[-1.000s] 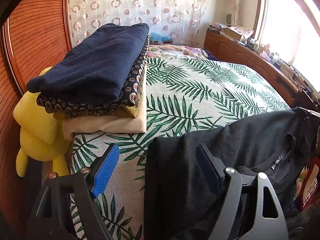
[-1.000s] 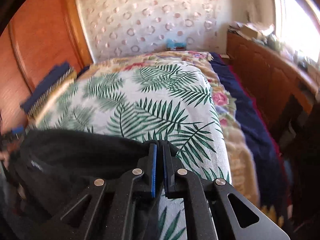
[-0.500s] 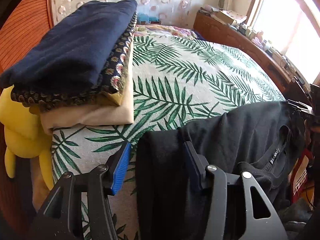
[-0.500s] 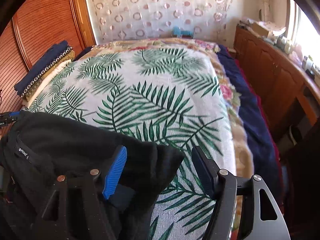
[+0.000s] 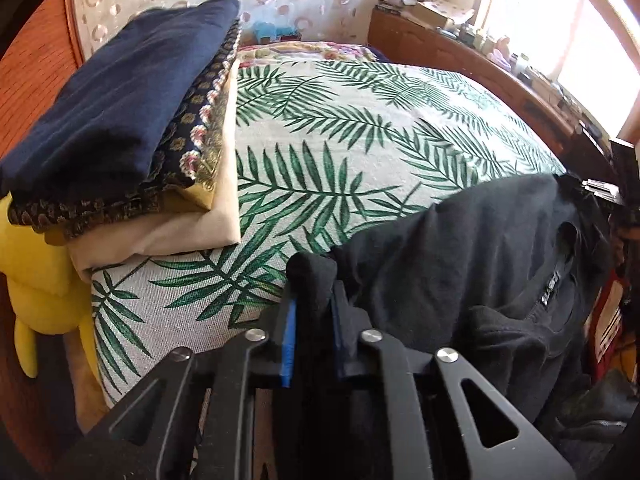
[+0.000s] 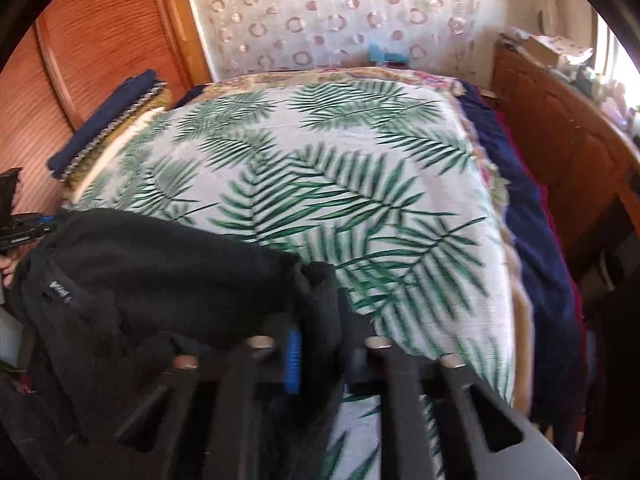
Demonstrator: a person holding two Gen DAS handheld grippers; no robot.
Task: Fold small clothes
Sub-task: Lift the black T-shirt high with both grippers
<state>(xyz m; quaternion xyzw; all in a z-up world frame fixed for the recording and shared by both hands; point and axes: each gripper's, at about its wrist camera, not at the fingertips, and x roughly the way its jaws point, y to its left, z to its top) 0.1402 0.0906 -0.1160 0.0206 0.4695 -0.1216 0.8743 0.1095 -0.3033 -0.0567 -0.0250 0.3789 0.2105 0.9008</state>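
A black garment (image 5: 460,264) lies bunched on the near edge of the palm-leaf bedspread (image 5: 360,140), its neck label showing. My left gripper (image 5: 314,312) has its jaws closing, and the blue pads pinch a fold at the garment's left corner. In the right wrist view the same black garment (image 6: 160,264) spreads to the left. My right gripper (image 6: 320,320) has its jaws closing too, with a tuft of the cloth's right corner squeezed between the pads. The lower part of the garment hangs off the bed, out of sight.
A stack of folded clothes (image 5: 120,112), navy on top, sits at the bed's left side, also visible as the stack (image 6: 108,120). A yellow plush toy (image 5: 36,272) hangs beside it. A wooden panel (image 6: 100,40) stands left, a cluttered wooden sideboard (image 5: 480,60) right.
Both grippers stood wide apart around the garment's corners half a second ago and have now closed on the cloth. Both hands sank a little toward the bed.
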